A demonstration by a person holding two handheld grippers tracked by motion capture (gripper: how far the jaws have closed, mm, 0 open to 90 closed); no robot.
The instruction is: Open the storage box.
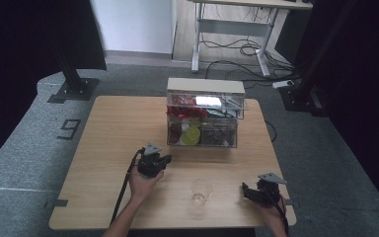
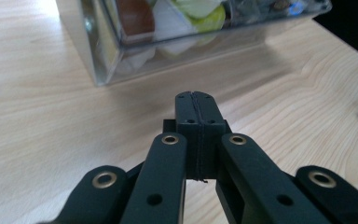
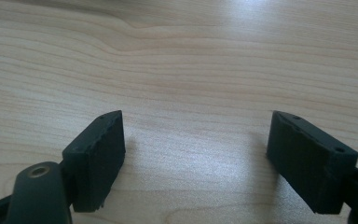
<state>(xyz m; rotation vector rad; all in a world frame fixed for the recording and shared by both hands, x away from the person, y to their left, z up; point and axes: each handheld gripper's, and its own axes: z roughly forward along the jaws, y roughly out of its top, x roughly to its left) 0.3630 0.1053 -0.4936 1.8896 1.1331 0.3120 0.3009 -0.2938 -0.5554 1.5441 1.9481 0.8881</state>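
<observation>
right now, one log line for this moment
left claw: shut, empty, facing box | right claw: open, empty, over table | glass: untouched

Two handheld grippers at a wooden worktop (image 1: 108, 123), seen from above.

A clear drawer box (image 1: 203, 116) filled with colourful items is set at the far middle of the worktop. The left gripper (image 1: 165, 159) is held near the box's front. An empty glass (image 1: 201, 190) is placed near the front edge, between it and the right gripper (image 1: 246, 191), which is held at the right front corner.

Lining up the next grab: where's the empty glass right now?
High view: the glass stands near the table's front edge, between the left gripper and right gripper.
</observation>
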